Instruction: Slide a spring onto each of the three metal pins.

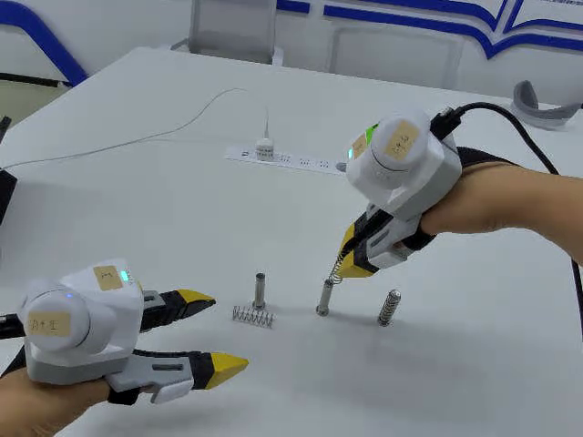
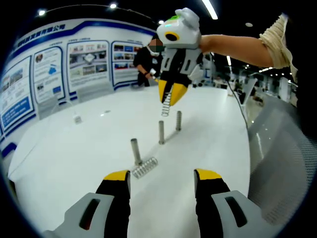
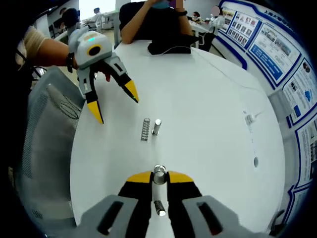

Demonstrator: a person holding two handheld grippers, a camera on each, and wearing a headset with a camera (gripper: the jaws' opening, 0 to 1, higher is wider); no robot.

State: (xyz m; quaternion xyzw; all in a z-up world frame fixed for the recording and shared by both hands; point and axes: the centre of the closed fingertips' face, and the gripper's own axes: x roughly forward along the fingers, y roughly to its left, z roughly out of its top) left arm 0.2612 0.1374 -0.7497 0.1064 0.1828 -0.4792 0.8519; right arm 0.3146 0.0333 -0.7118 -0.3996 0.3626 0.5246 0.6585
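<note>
**Inspector:** Right gripper (image 1: 348, 266): condition of the jaws?

**Assistant:** The jaws are found clenched on the held spring (image 2: 166, 104), which is gripped at its upper end. The coil is left hanging below the yellow tips at a slight tilt.

**Inspector:** Position of that spring relative to the pins?

**Assistant:** Its lower end is recorded just above and beside the top of the middle pin (image 1: 324, 297). Whether contact is made cannot be told.

**Inspector:** The remaining pins?

**Assistant:** Three pins are noted in a row on the white table (image 1: 137, 218), upright or nearly so. As seen in the head view, the right pin (image 1: 394, 293) is found encircled by a fitted spring (image 1: 388, 309). The left pin (image 1: 260, 289) is bare. A loose spring (image 1: 252, 316) is found lying flat on the table just beside the base of the left pin, on the side nearer the person.

**Inspector:** Left gripper (image 1: 214, 332)?

**Assistant:** It is held low over the table, near the person and apart from the pins. Its jaws are released and spread wide, with nothing between them. In the left gripper view, the loose spring and the left pin are seen just ahead of the tips.

**Inspector:** Other items on the bench?

**Assistant:** A white power strip (image 1: 291, 160) is noted beyond the pins. A thin cable (image 1: 137, 139) is laid across the table to the left.
</note>
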